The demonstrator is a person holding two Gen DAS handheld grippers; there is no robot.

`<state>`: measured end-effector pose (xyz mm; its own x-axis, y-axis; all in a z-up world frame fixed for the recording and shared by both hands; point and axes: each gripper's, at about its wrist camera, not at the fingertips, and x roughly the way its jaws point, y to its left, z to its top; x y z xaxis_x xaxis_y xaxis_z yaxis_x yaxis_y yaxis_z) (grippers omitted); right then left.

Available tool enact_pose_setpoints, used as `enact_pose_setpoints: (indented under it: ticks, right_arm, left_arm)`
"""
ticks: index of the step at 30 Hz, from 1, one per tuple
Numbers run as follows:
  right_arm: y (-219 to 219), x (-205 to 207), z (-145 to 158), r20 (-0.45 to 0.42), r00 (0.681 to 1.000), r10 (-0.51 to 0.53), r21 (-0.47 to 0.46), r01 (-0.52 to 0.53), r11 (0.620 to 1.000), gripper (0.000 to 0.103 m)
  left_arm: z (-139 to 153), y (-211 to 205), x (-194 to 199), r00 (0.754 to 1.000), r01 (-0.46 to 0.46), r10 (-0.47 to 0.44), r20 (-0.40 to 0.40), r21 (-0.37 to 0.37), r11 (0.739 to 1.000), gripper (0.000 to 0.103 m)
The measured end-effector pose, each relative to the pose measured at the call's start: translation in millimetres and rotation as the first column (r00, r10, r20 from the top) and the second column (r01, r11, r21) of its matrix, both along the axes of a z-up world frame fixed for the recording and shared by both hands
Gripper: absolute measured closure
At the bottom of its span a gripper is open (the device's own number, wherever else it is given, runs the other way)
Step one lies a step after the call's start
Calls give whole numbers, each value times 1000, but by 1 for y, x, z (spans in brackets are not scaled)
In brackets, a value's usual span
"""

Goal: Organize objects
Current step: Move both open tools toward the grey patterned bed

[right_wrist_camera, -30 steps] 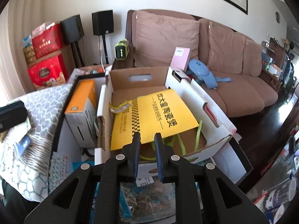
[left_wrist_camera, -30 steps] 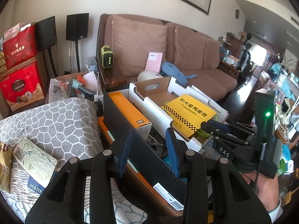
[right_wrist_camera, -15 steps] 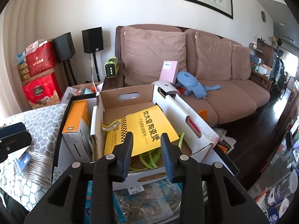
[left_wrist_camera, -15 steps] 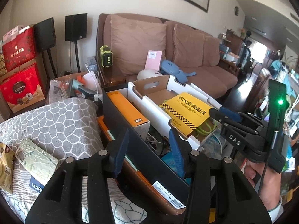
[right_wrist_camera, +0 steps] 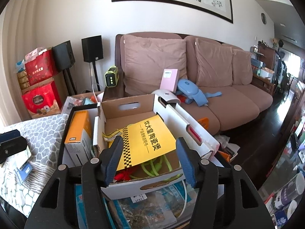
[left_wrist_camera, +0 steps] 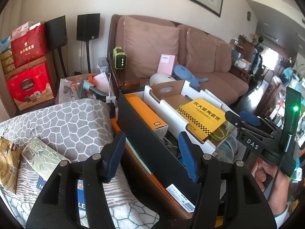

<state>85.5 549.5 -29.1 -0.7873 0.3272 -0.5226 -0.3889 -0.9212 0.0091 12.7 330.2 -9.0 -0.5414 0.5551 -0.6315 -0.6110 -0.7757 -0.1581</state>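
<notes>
The black storage bin (left_wrist_camera: 152, 148) stands against the patterned grey blanket (left_wrist_camera: 63, 122) and holds an orange carton (left_wrist_camera: 144, 112) beside a white cardboard tray (right_wrist_camera: 190, 133); all three run lengthwise away from both cameras toward the sofa (right_wrist_camera: 219, 87). Within the tray a yellow instruction booklet (right_wrist_camera: 146, 143) lies tilted over a coil of green cord (right_wrist_camera: 154, 167), its near edge toward the right gripper (right_wrist_camera: 148, 159). That gripper hovers just above and short of the tray's near wall; its jaws are opening, with nothing pressed between them. The left gripper (left_wrist_camera: 151, 153) straddles the bin's near-left wall, jaws likewise opening and clamped on nothing; the wall passes between the pads, contact not evident. The tray's contents lie straight ahead of the right gripper and off to the right of the left one. Judgement: the right hand (left_wrist_camera: 270, 181) is nearer the booklet, and would approach along the tray's long axis.
</notes>
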Motion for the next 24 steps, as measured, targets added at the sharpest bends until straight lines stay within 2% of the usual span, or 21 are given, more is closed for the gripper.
enact_pose_setpoints:
  ticks: [5, 11, 17, 24]
  right_arm:
    - [1, 3, 4, -27, 1000, -2, -6, 2, 1000, 40]
    - [8, 13, 13, -121, 993, 6, -103, -18, 995, 34]
    - [13, 19, 17, -150, 988, -31, -104, 16, 994, 27]
    - [9, 22, 21, -177, 984, -21, -86, 6, 996, 16]
  left_arm:
    - [2, -5, -3, 1000, -16, 16, -2, 10, 1000, 48]
    - [9, -10, 0, 999, -22, 23, -25, 26, 999, 47]
    - [12, -14, -3, 999, -43, 43, -25, 29, 999, 47]
    - [12, -15, -3, 998, -47, 48, -28, 21, 999, 47]
